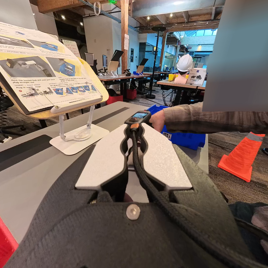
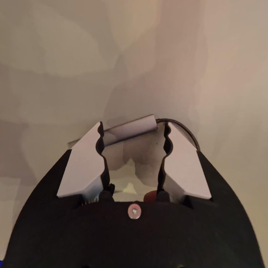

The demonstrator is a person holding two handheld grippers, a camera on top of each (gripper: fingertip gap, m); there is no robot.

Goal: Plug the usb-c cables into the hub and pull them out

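In the left wrist view my left gripper [image 1: 134, 128] is shut on a black braided usb-c cable [image 1: 137, 158]. Its pads press just behind the orange plug collar [image 1: 134, 126], and the cable runs back between the fingers. It is held above the grey table [image 1: 29, 181]. Just past the tips is the camera [image 1: 137, 116] of the other gripper, held by a hand [image 1: 158, 121]. In the right wrist view my right gripper [image 2: 134, 127] is open. A grey hub [image 2: 130, 130] lies slanted between its tips on a pale surface, untouched by the right pad. The hub's dark cord [image 2: 187, 129] leaves its right end.
A white stand with an instruction sheet [image 1: 47, 72] is on the table at the left. A blue bin [image 1: 188, 139] sits at the table's right edge under a sleeved arm [image 1: 210, 117]. An orange cone [image 1: 243, 153] stands on the carpet. A red object [image 1: 5, 239] shows at the lower left. Left tips to right tips: about 25 centimeters.
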